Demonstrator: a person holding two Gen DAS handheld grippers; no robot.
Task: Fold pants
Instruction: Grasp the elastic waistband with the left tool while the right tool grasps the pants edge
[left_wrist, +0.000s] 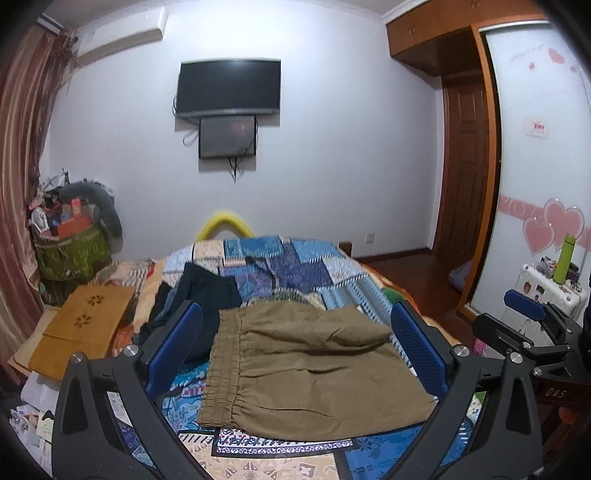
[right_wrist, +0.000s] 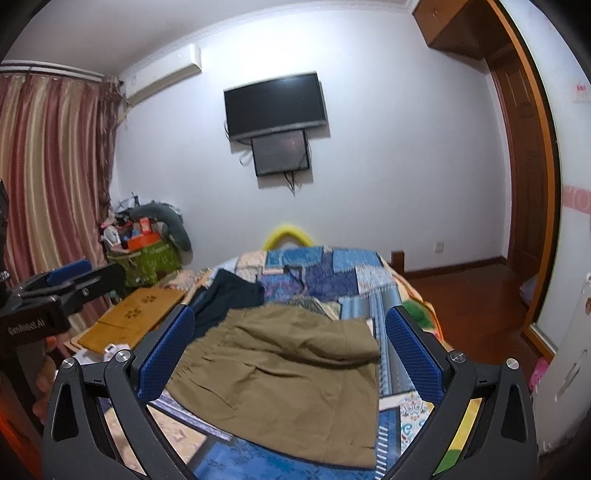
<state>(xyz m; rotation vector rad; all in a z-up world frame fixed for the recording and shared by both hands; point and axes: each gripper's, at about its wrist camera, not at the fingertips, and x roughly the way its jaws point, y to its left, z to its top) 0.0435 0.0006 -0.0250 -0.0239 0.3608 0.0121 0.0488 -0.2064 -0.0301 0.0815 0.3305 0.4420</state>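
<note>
Hovering: left gripper and right gripper both wide open, holding nothing
Pants: khaki, already folded, flat on the quilt
Tip: I'd pinch the waistband evenly, fold slowly
Behind: dark clothes

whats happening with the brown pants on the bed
A person holds a two-finger tool in each hand above a bed with a patchwork quilt. The brown pants lie on it, already folded over into a compact stack. The left tool and the right tool are both open and holding nothing. Dark clothes lie just beyond the pants.
</note>
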